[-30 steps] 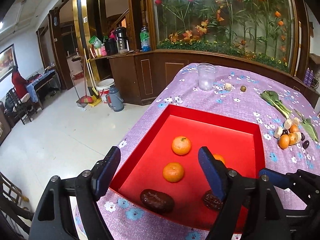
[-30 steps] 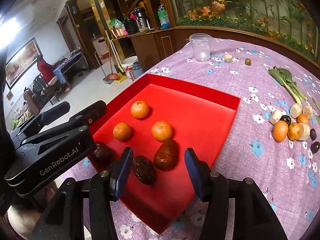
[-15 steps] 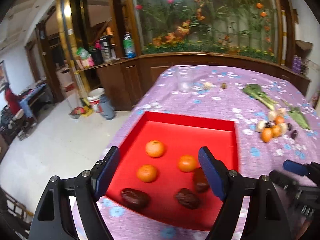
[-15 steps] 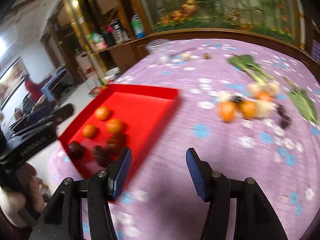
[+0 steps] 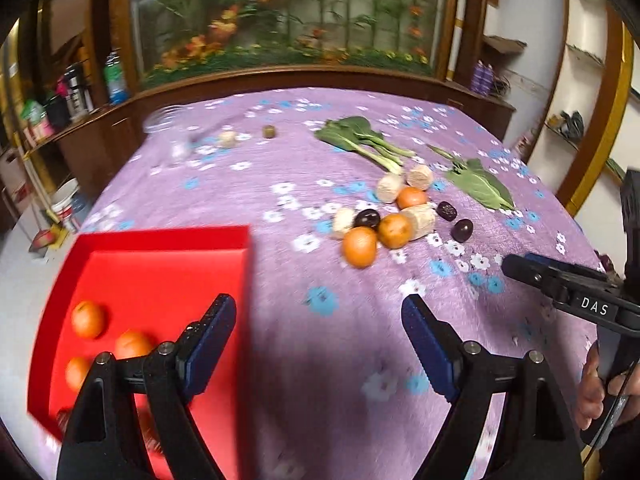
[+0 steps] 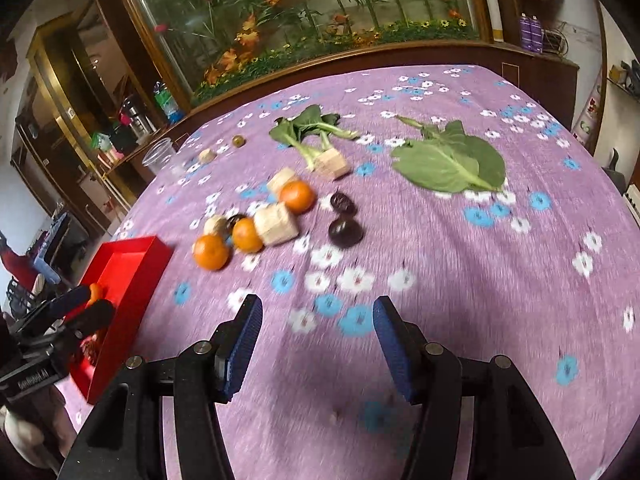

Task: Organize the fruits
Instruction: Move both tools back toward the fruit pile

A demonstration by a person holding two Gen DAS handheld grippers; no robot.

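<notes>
1. Two tongs are in play. The left gripper (image 5: 318,330) hangs with its jaws spread wide and nothing between them, over the purple cloth just past the tray's right edge.
2. The right gripper (image 6: 316,330) is likewise gaping and holds nothing, above bare flowered tablecloth (image 6: 460,280).
3. One red tray (image 5: 168,236) sits at about eight o'clock in the left wrist view; in the right wrist view it lies at nine o'clock.
4. Inside the tray I count three oranges (image 5: 88,319) grouped at its left side; something dark lies at the near edge, too blurred to count.
5. Out on the cloth, at one o'clock from the left gripper, lies a loose cluster with three more oranges (image 6: 211,252), one of them at the near left end of the cluster.
6. Among them are four pale beige chunks (image 6: 276,224), some touching the oranges.
7. Three dark plum-like fruits (image 6: 345,233) lie there too: one tucked among the oranges, two just to the right, apart from each other.
8. Two leafy greens (image 6: 452,160) lie beyond the cluster, at twelve and one o'clock.
9. Far off at eleven o'clock stand one clear plastic cup (image 6: 159,156), one small beige piece and one small olive-coloured fruit (image 6: 239,141).
</notes>
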